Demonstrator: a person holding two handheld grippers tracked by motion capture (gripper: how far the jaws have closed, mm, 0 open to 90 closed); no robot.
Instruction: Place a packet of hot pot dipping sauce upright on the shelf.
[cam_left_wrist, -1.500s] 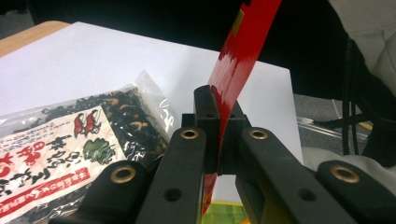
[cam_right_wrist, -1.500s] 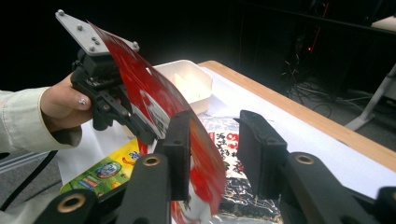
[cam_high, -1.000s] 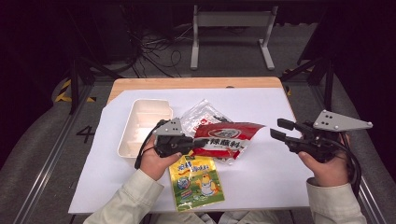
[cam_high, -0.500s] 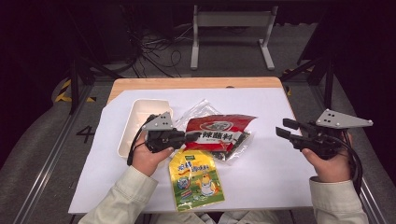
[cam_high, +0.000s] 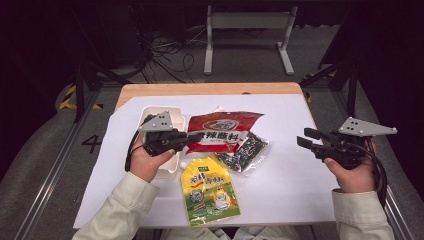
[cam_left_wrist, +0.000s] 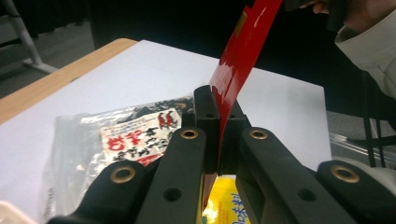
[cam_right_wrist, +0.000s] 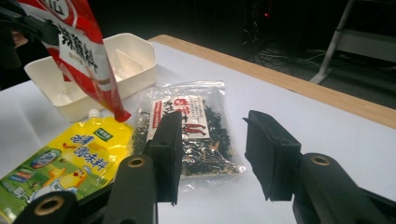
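A: Now, status of the red pouch (cam_high: 222, 131)?

B: Left gripper (cam_high: 189, 140) is fully closed on its edge. Compared with a second ago, the pouch has lifted off the sheet (cam_high: 295, 185) and shifted toward the white tray (cam_high: 150, 111); it hangs edge-on in the left gripper view, clear of the clear bag (cam_high: 246, 150) and yellow pouch (cam_high: 209, 192).

A: Right gripper (cam_high: 302, 138)?

B: About half open, nothing between its pads, holding well apart at the right.

A: Meaning?

B: Likely the pickup is complete; transfer to the tray appears next. Keep the grip firm, since the thin film edge could slip.
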